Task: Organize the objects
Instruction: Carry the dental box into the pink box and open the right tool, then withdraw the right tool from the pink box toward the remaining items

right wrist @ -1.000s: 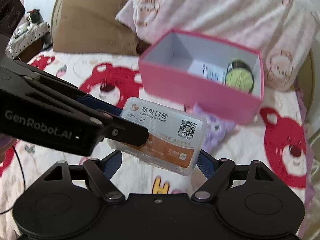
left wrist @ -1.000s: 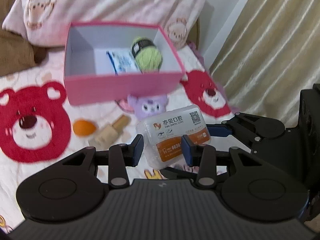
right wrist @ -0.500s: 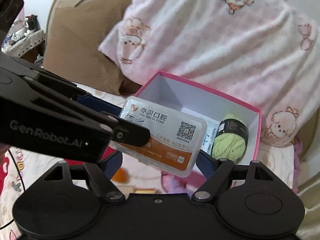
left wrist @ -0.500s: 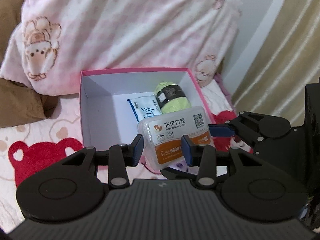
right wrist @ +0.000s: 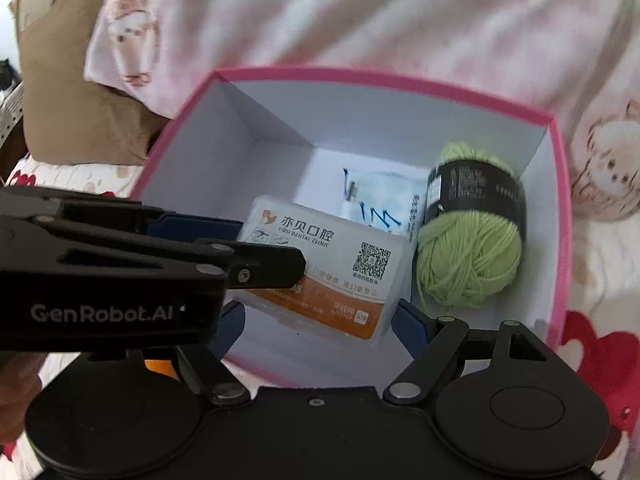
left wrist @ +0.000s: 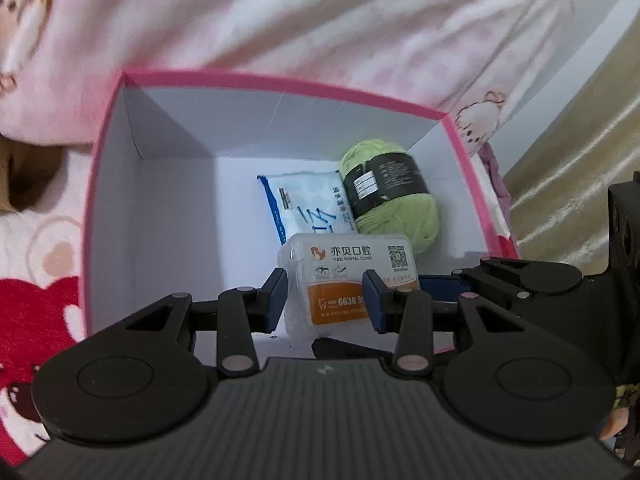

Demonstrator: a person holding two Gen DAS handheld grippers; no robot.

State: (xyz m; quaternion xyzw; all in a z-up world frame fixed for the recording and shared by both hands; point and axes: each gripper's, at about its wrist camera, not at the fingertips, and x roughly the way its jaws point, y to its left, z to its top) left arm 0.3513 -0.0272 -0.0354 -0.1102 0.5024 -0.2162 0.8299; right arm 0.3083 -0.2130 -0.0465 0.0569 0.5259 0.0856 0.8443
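A clear plastic dental-clinic box (left wrist: 344, 264) with an orange label hangs over the near right part of the open pink box (left wrist: 280, 84). My left gripper (left wrist: 326, 300) is shut across its short sides. My right gripper (right wrist: 320, 320) grips the same dental-clinic box (right wrist: 340, 264) by its long ends, and the left gripper's finger (right wrist: 272, 264) lies across the box's top left. Inside the pink box (right wrist: 400, 80) lie a green yarn ball (left wrist: 396, 216) (right wrist: 468, 268) with a black band and a white-blue tissue packet (left wrist: 304, 204) (right wrist: 380, 204).
A pink bear-print blanket (left wrist: 320, 12) is heaped behind the pink box. A brown pillow (right wrist: 60, 80) sits at the left and a beige curtain (left wrist: 580, 120) at the right. The bedsheet (left wrist: 36, 312) with red bears surrounds the box. The box's left half shows bare white floor.
Both grippers carried the dental-clinic box forward and down, from in front of the pink box to over its inside. The items on the sheet dropped out of view.
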